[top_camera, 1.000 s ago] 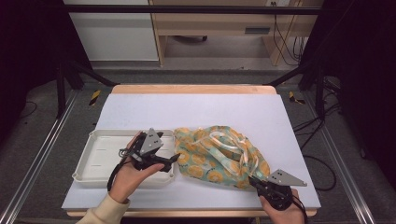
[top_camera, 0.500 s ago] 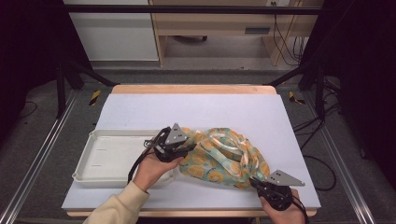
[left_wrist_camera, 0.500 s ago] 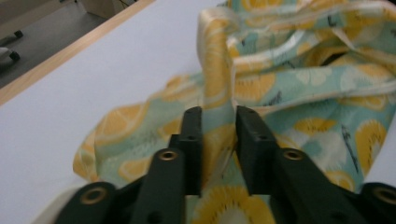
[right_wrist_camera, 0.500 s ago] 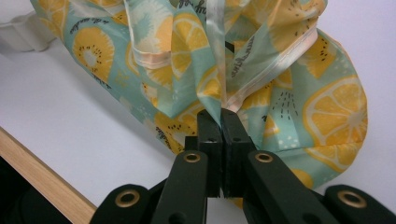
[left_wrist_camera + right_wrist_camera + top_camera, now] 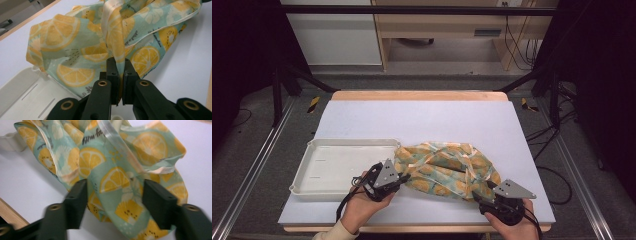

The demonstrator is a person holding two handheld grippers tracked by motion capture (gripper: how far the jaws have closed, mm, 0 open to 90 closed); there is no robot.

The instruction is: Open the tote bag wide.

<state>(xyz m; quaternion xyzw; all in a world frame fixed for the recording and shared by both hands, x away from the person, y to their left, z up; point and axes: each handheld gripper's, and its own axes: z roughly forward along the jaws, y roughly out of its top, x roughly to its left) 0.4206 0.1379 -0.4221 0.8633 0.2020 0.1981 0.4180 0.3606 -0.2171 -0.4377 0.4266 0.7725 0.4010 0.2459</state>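
A crumpled teal cloth (image 5: 447, 170) printed with orange and lemon slices lies on the white table, right of centre near the front. My left gripper (image 5: 402, 176) sits at the cloth's left edge, next to the tray. In the left gripper view my left gripper (image 5: 120, 62) is shut on a fold of the cloth (image 5: 75, 50). My right gripper (image 5: 479, 192) is at the cloth's near right corner. In the right gripper view my right gripper (image 5: 115, 187) stands open, with a bunch of the cloth (image 5: 112, 157) between its wide-spread jaws.
A shallow white tray (image 5: 337, 165) lies at the front left, with the cloth's left edge just over its right rim. The table's wooden front edge (image 5: 10, 215) runs close below my right gripper. Bare white table surface (image 5: 422, 120) stretches behind the cloth.
My left gripper moved right from over the tray onto the cloth's left edge, then drew slightly toward the near side and shut on a fold. The right gripper stayed in place.
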